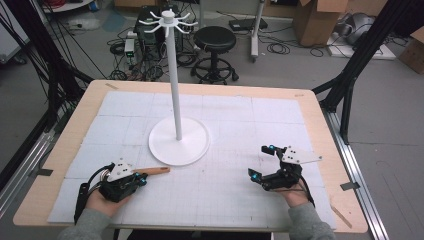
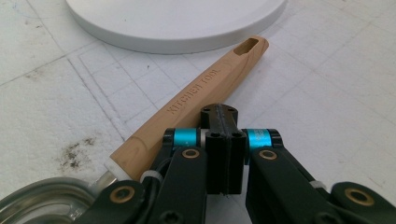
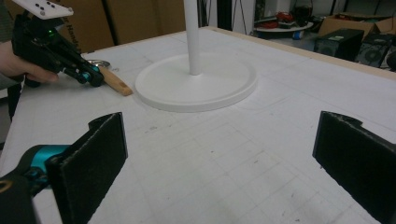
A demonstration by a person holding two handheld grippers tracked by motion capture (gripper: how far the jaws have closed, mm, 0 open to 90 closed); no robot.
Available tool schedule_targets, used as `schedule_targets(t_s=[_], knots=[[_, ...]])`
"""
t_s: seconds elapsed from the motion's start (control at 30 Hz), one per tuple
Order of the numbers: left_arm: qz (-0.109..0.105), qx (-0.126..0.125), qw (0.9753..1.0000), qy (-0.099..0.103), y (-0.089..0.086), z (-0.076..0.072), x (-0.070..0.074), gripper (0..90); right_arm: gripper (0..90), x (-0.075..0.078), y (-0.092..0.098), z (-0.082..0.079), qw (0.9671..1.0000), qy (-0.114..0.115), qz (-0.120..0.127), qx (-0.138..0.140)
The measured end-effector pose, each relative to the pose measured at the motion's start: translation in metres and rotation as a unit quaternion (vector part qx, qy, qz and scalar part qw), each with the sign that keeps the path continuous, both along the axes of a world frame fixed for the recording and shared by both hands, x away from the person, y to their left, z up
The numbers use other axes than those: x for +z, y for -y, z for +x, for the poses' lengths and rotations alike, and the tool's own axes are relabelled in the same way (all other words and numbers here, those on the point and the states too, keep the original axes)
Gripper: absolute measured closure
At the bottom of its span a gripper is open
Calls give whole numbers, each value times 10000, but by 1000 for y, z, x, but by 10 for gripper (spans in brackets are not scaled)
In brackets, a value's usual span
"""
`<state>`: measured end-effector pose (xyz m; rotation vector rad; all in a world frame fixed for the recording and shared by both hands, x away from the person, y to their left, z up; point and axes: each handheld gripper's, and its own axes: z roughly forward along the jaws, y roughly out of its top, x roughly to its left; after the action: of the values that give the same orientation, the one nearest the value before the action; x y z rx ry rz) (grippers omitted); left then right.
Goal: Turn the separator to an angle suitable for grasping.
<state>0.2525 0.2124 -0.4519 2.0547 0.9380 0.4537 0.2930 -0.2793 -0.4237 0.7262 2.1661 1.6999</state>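
Wooden-handled kitchen utensil [image 2: 201, 93]: lies flat on the bench beside the white stand base [image 2: 177, 23], handle's slotted end toward it. My left tool [image 2: 219, 140], pressed together, sits over the handle; my right tool [image 1: 265, 162], spread, well apart.

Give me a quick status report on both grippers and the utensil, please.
Left gripper shut, empty, above the wooden-handled utensil lying flat beside the stand base. Right gripper open, empty. Nothing in the way.
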Motion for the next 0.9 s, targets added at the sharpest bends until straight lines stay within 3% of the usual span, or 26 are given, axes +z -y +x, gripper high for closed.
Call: schedule_targets(t_s=[0.1, 0.17, 0.27, 0.57, 0.9], knots=[[-18, -53, 10000, 1, -1, 0, 0, 896, 22, 0, 1, 0, 10000, -1, 12, -20], [-24, -217, 9998, 39, -2, -2, 0, 896, 22, 0, 1, 1, 10000, -5, 13, -14], [17, -200, 9998, 47, -3, -3, 1, 896, 21, 0, 1, 1, 10000, -31, 7, -3], [-283, -129, 9994, 173, -21, -10, 11, 889, 22, 1, 1, -1, 10000, -8, 34, -12], [-572, -225, 9979, 179, -47, -12, 17, 801, 22, 1, 3, 0, 10000, 6, 82, -40]])
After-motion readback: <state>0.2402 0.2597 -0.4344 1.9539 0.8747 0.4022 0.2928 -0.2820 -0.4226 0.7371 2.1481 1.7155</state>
